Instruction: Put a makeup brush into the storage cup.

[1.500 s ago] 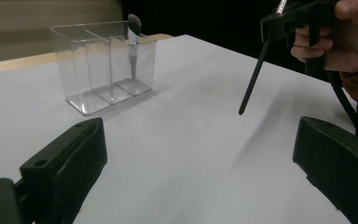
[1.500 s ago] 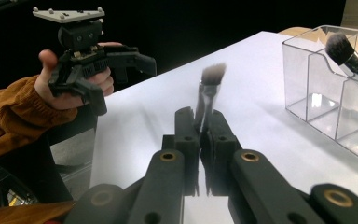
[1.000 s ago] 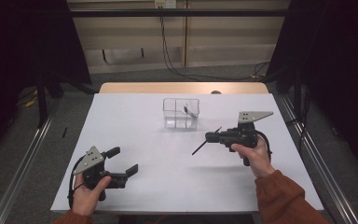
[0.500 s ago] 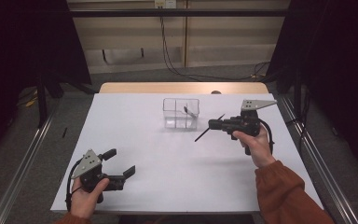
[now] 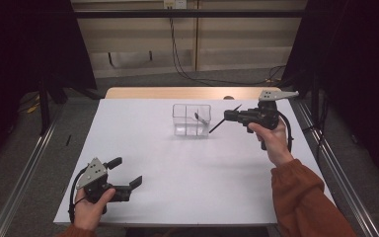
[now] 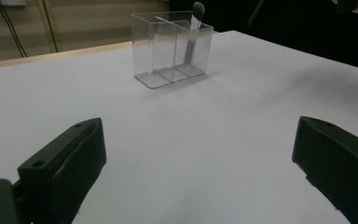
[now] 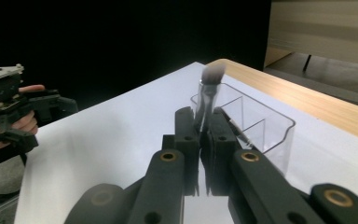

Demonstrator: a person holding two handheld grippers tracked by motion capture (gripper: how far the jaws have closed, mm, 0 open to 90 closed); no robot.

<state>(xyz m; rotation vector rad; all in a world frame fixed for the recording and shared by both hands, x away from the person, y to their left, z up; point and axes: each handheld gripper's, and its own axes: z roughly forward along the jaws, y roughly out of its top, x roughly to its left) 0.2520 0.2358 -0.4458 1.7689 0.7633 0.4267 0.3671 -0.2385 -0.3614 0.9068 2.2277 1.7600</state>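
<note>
Makeup brush, slim and black-handled (image 7: 208, 95), is sitting clamped in my right gripper (image 5: 233, 116), hovering just right of the clear plastic divided organiser (image 5: 191, 120) on the white table (image 5: 187, 168); my left gripper (image 5: 127, 174) is resting agape, empty.

Light falls from overhead onto the white table (image 5: 187, 163), bright and even; surroundings drop to near black. Shadows are soft and faint, with a mild sheen on the clear organizer (image 6: 172, 46). High view is soft but readable. In the right gripper view the brush (image 7: 209, 88) tip is blurred; in the left gripper view the near jaws are slightly soft.
</note>
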